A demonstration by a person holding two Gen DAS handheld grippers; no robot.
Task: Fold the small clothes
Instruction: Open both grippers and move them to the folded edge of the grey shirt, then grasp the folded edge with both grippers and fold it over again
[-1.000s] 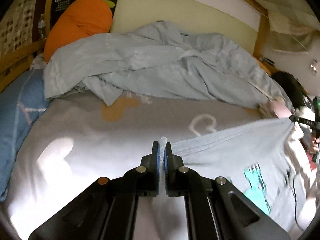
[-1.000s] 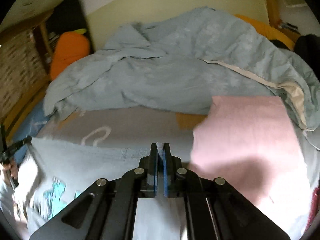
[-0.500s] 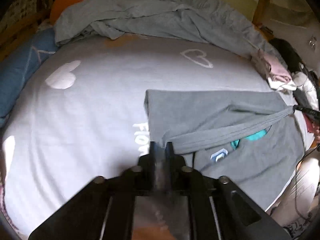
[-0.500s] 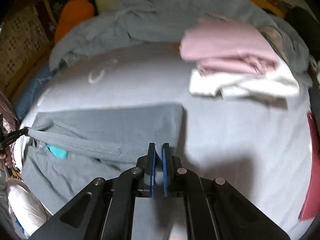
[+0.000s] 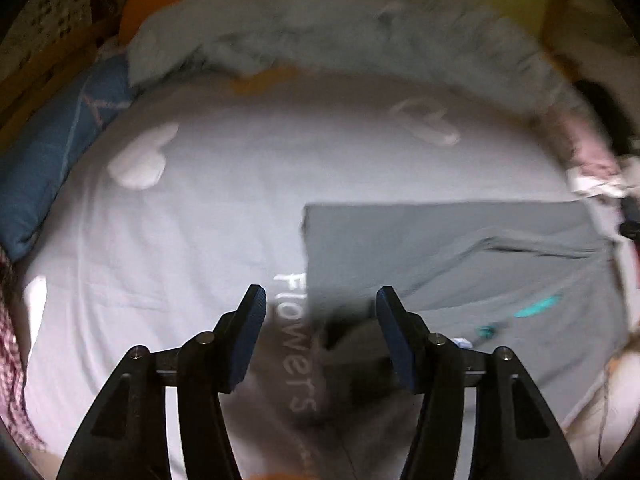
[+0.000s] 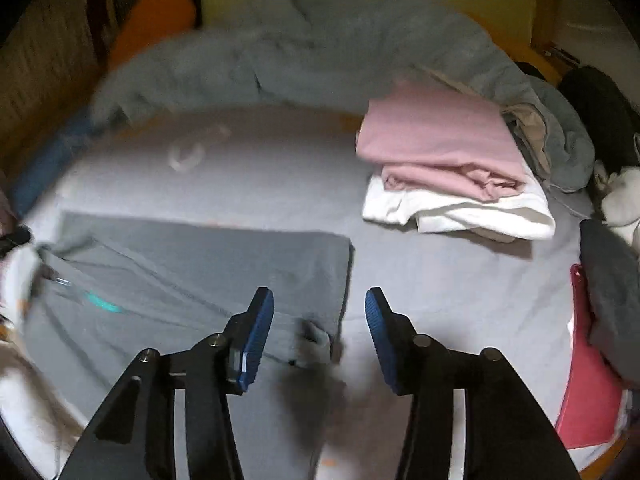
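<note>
A grey garment (image 5: 460, 256) with a teal print lies flat on the bed sheet, its top part folded over. It also shows in the right wrist view (image 6: 192, 280). My left gripper (image 5: 320, 304) is open and empty above the garment's near left corner. My right gripper (image 6: 319, 306) is open and empty above its near right corner. Nothing is between either pair of fingers.
A stack of folded pink and white clothes (image 6: 452, 176) lies on the right of the bed. A crumpled blue-grey duvet (image 6: 320, 52) fills the back. An orange pillow (image 6: 152, 20) and a blue pillow (image 5: 48, 152) lie at the left. A red item (image 6: 588, 364) lies at the right edge.
Both grippers held the garment's edge raised, brought it down over the lower part, and have now opened and let it go. The garment lies folded on the sheet.
</note>
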